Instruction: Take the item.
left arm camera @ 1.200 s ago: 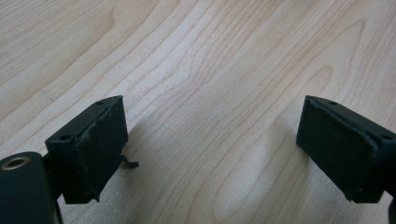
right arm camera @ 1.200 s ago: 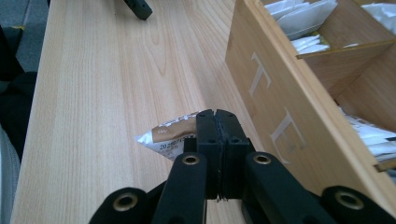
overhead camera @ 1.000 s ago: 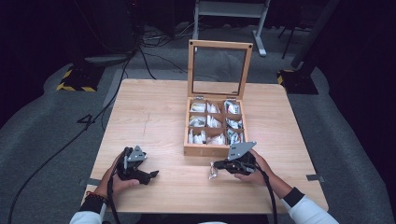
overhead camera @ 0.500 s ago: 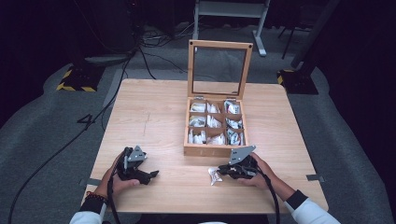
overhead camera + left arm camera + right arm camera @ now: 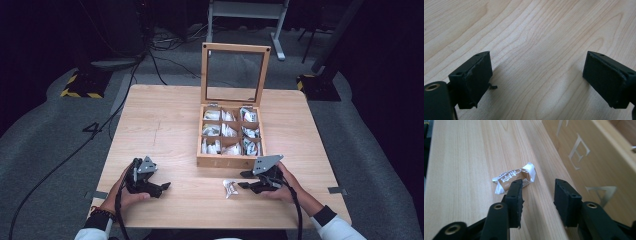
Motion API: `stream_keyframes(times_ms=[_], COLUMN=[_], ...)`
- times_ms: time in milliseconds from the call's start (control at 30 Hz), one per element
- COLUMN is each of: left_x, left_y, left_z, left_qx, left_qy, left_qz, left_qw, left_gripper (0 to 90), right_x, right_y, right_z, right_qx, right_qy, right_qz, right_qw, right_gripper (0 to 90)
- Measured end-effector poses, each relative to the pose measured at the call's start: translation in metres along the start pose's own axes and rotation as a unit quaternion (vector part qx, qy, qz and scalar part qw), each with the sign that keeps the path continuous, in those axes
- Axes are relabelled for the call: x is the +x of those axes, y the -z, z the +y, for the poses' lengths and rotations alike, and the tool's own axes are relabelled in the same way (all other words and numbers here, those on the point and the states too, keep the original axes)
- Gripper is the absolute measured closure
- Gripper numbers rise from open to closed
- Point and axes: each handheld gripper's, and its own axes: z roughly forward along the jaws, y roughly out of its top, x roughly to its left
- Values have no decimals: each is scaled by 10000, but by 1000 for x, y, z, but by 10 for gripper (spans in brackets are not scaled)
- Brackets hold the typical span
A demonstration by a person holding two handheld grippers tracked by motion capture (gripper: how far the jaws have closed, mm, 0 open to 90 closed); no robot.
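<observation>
Right gripper (image 5: 537,195) has just been opening, jaws apart with nothing between them. The sachet (image 5: 514,180) lies flat on the table (image 5: 165,125), just in front of the box (image 5: 231,161), beyond one fingertip. Left gripper (image 5: 537,80) sits well left of the box, jaws wide and empty.

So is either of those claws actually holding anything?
No. The right gripper has just been opening; the packet lies loose beside it. The left gripper is open.
</observation>
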Motion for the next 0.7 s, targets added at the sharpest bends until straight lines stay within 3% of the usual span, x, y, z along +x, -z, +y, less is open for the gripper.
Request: stream_keyframes(times_ms=[67, 133, 367, 500, 700], left_x=[-1, 0, 0, 3, 10], left_y=[0, 0, 5, 5, 4], left_z=[3, 6, 20, 29, 54], left_qx=[74, 55, -239, -304, -460], left_qy=[66, 119, 41, 40, -47], left_qz=[55, 60, -167, -226, -221], left_qw=[9999, 9999, 9996, 9993, 9987], left_gripper=[108, 197, 173, 173, 175], right_x=[0, -2, -11, -24, -48], right_y=[7, 15, 52, 75, 93], right_z=[0, -1, -2, -6, -14], right_qx=[-53, -143, -528, -732, -810], right_qy=[11, -22, -155, -340, -727], right_qz=[-74, -111, -462, -864, -1318], right_qw=[10000, 9998, 9974, 9930, 9853], right_gripper=[556, 536, 453, 398, 312])
